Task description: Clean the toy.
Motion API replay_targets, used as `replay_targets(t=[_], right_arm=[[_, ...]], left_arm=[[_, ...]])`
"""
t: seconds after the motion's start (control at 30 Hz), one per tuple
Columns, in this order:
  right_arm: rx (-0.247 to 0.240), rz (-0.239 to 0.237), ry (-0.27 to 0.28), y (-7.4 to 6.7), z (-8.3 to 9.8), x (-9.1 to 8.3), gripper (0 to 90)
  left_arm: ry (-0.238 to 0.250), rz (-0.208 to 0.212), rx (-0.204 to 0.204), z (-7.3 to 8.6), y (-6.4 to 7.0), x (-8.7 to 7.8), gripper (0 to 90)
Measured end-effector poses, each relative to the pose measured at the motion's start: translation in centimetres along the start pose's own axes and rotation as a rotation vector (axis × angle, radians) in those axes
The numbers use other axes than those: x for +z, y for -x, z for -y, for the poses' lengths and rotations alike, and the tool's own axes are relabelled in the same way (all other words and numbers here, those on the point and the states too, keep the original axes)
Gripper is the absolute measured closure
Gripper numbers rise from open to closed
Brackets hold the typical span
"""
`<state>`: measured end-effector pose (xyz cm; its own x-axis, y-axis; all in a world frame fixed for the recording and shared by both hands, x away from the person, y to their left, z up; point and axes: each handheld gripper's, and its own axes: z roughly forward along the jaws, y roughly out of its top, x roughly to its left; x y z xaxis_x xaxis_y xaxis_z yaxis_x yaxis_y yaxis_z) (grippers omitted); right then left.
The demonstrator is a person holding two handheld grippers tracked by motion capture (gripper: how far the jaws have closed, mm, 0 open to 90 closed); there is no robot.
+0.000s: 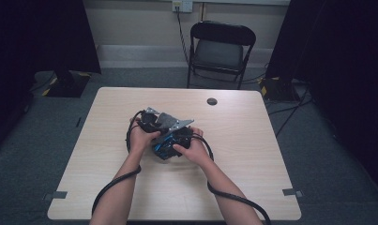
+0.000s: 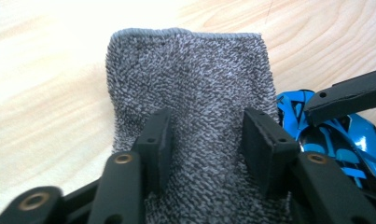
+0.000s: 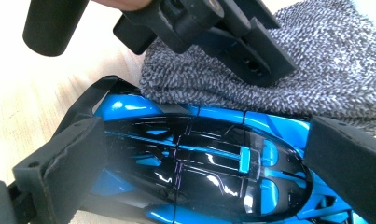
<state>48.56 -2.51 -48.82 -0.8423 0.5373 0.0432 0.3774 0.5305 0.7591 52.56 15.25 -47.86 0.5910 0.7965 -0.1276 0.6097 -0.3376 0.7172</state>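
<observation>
Cloth: grey terry cloth (image 2: 190, 93) lay flat on the wooden surface (image 2: 45, 93), one side touching the blue toy car (image 3: 199, 172), seemingly lapped over its edge in the right gripper view.
Car: blue-and-black toy car sat near the middle of the surface, just beside the cloth, seen lengthwise between the right claw's jaws.
Left claw: left claw (image 2: 206, 135) stood partly open over the cloth, pads apart, fabric between them but not pinched; nothing held.
Right claw: right claw (image 3: 204, 168) bracketed the car front and back, both pads apparently against the bodywork; judged a hold on the car, though contact at the far pad was hard to confirm.
Step in hand: judged as wiping or covering the car with the cloth while the right claw steadied it.
Doing it well: best to lower the left claw until both pads sink into the pile, pinch a fold near the cloth's edge, then lift; best to keep the car gripped firmly and level.
Risk: glossy shell could slip; left claw's tip close to the right claw, so a knock was possible.
Edges: both claws worked close together at mid-surface (image 1: 107, 154), well apart from every edge.
Open room: bare wood all round; small dark disc (image 1: 212, 101) near the far edge, folding chair (image 1: 219, 47) beyond, both well apart.
</observation>
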Motion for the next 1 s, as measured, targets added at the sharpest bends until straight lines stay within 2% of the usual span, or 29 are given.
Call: replay_targets(t=[0.07, 0.17, 0.27, 0.37, 0.47, 0.5, 0.67, 0.73, 1.0], right_arm=[[0.0, 0.0, -0.003, 0.0, 0.0, 0.0, 0.0], [-0.001, 0.0, -0.006, 0.0, -0.1, 0.0, 0.0], [0.001, 0.0, -0.005, 0.0, -0.1, 0.0, 0.0], [0.001, -0.001, -0.003, 0.0, 0.0, 0.0, 0.0], [0.001, 0.001, -0.003, 0.0, 0.0, 0.0, 0.0], [0.002, 0.001, -0.003, 0.0, 0.0, 0.0, 0.0], [0.002, 0.001, -0.001, 0.0, 0.0, 0.0, 0.0], [0.002, 0.001, 0.0, 0.0, 0.0, 0.0, 0.0], [0.001, 0.0, -0.005, 0.0, -0.1, 0.0, 0.0]], left_arm=[[0.016, -0.013, -0.019, -0.1, 0.0, 0.1, 51.3], [0.033, -0.03, -0.068, -0.1, 0.0, 0.3, 51.1], [0.008, -0.041, -0.067, -0.1, 0.2, 0.7, 53.7], [0.015, -0.041, -0.071, -0.1, 0.4, 1.0, 53.6], [0.006, -0.028, -0.052, 0.0, 0.4, 1.2, 57.6], [0.012, -0.026, -0.062, 0.1, 0.5, 1.2, 59.3], [0.007, -0.005, -0.014, 0.1, 0.9, 1.4, 68.1], [-0.009, 0.01, 0.008, 0.1, 0.9, 1.3, 70.9], [-0.01, 0.031, 0.021, 0.4, 0.9, 0.8, 74.2]])
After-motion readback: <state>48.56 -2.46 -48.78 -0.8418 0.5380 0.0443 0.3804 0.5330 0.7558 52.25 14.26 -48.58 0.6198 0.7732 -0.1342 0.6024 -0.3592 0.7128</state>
